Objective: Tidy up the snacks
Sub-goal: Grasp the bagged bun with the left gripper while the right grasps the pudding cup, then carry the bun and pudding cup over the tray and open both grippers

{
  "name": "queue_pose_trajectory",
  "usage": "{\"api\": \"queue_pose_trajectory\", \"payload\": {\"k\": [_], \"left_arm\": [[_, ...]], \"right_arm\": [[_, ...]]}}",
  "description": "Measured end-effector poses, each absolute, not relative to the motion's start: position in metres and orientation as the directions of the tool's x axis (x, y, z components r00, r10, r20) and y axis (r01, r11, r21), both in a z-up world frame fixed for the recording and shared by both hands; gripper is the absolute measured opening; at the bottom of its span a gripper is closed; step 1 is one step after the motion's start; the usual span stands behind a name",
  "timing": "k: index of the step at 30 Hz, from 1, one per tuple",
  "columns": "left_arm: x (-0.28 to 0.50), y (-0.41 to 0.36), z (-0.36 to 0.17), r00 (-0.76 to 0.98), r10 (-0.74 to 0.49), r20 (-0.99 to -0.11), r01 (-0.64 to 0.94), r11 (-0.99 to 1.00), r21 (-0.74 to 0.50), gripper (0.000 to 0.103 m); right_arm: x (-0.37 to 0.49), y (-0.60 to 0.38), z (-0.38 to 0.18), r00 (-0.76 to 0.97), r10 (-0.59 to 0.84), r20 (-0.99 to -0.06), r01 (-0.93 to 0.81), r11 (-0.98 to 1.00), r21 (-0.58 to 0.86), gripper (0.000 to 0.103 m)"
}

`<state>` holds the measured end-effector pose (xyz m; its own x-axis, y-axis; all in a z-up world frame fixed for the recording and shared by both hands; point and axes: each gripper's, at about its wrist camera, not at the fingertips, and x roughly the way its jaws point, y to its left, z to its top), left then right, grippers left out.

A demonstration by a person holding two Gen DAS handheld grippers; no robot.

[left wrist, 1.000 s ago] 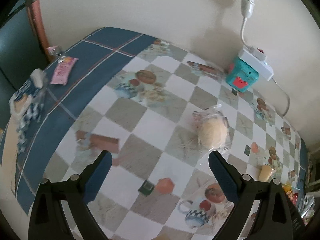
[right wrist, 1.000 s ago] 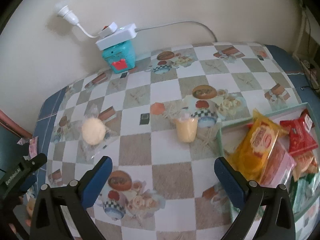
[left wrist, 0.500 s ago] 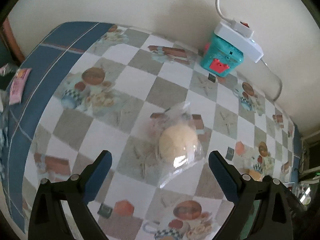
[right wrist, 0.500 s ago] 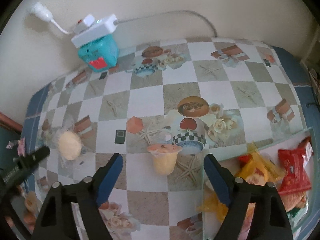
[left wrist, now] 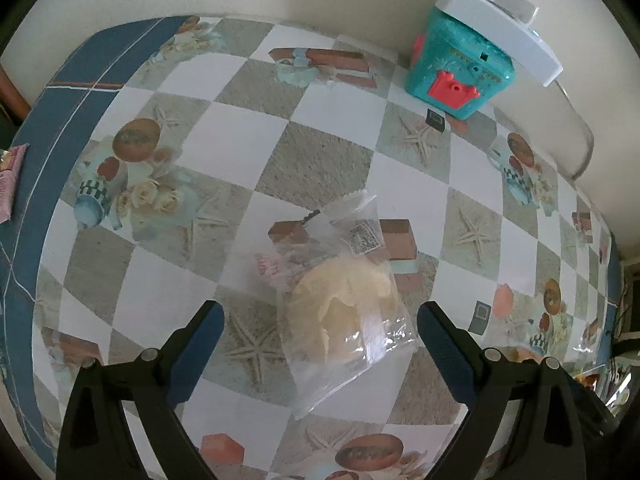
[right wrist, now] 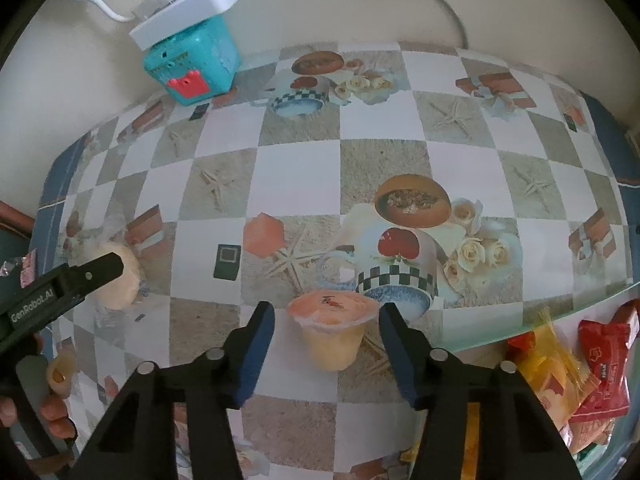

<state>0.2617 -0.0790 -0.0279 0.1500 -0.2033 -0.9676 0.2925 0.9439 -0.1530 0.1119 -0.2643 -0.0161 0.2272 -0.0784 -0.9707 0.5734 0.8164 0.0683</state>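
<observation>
- The left gripper point(left wrist: 320, 320) pointed steeply down at the table point(left wrist: 328, 80), which was covered by a checked cloth printed with cups, starfish and roses.
- Its jaws stood wide. A round pale bun in a clear bag point(left wrist: 344, 300) lay on the cloth between the two blue pads, with open space on the left side and the bag's edge close to the right pad. No pad was seen pressing on it.
- The right gripper point(right wrist: 327, 318) also pointed steeply down. An orange jelly cup point(right wrist: 332, 328) with a sealed film lid stood upright on the cloth between its fingers.
- The right jaws were closing and stood narrow about the cup. A slim gap remained visible on each side of the rim, so contact was not confirmed.
- In the right wrist view, the left gripper's black finger lay across the bun at the left edge of the frame, and a hand point(right wrist: 48, 412) held that tool's handle.
- A glass-edged tray point(right wrist: 592, 296) sat at the lower right, holding a yellow packet point(right wrist: 548, 364) and a red packet point(right wrist: 604, 368) among other wrapped snacks.
- A teal toy box point(right wrist: 192, 66) stood against the wall at the far side, with a white power strip point(right wrist: 184, 12) resting on top of it.
- A pink wrapper point(left wrist: 10, 184) lay on the blue border of the cloth, well apart from the bun.
</observation>
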Motion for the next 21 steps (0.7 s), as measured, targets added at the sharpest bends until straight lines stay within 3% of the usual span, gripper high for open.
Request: {"api": "queue_pose_trajectory", "payload": {"k": [6,8,10,11,21], "left_arm": [[0.266,-0.083,-0.029,0.151,-0.2,-0.968,0.296,0.944,-0.149,0.092],[0.267,-0.085,-0.032,0.148,-0.198,-0.969,0.294,0.944,-0.148,0.078],[0.266,-0.085,-0.033,0.136,-0.21,-0.968,0.283,0.945,-0.165,0.072],[0.266,-0.085,-0.034,0.133,-0.213,-0.968,0.283,0.944,-0.169,0.061],[0.242,-0.078,-0.024,0.147,-0.201,-0.969,0.266,0.951,-0.157,0.056]], "right_arm": [[0.112,-0.265,-0.018,0.226,-0.077,-0.971,0.571,0.818,0.068,0.05],[0.113,-0.263,-0.018,0.223,-0.085,-0.971,0.568,0.821,0.059,0.049],[0.114,-0.263,-0.018,0.221,-0.091,-0.971,0.566,0.823,0.052,0.049],[0.114,-0.262,-0.018,0.221,-0.094,-0.971,0.566,0.823,0.05,0.048],[0.1,-0.254,-0.008,0.25,-0.077,-0.965,0.571,0.817,0.083,0.044]]}}
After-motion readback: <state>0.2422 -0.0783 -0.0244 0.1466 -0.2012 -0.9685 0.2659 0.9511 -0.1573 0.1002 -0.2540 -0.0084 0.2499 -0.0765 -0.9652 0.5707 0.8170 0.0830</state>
